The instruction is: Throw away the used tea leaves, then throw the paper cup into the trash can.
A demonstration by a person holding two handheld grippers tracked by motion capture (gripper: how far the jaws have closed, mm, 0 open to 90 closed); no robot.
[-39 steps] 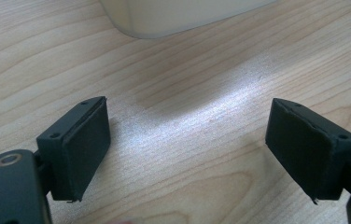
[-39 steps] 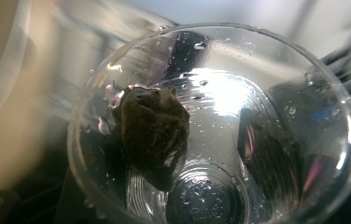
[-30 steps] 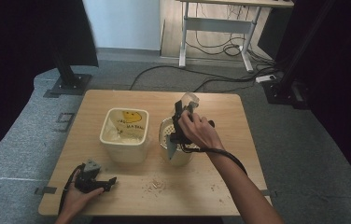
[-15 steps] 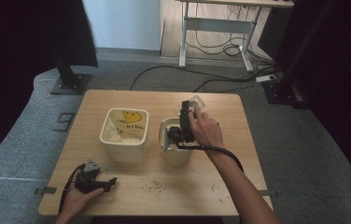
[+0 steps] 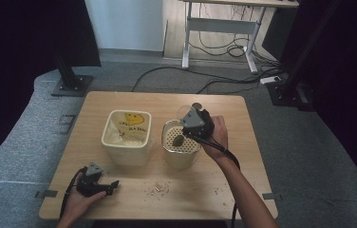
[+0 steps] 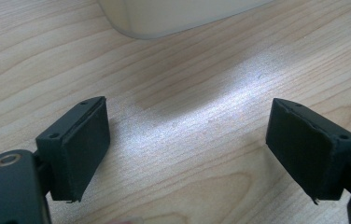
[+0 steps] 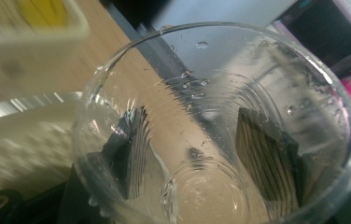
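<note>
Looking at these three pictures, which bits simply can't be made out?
- Writing on the yellow smiley bag in the cream tub: too small in the high view.
- Scattered bits on the table: too small in the high view to tell what they are.
- Colander: blurred in the right gripper view, partly behind the clear cup held by the right tongs.
- Cream tub in the left gripper view: cut off by the top edge.

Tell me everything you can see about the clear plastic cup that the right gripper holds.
The clear plastic cup is see-through, with fine ridges around its wall, a smooth rim and a round base. Water drops cling to its inner wall; otherwise it looks empty. The right gripper is shut on it, and both black pads show through the wall on either side. In the high view the cup is lifted and tipped on its side above the round white strainer tub, near the cream square tub, apart from both.
</note>
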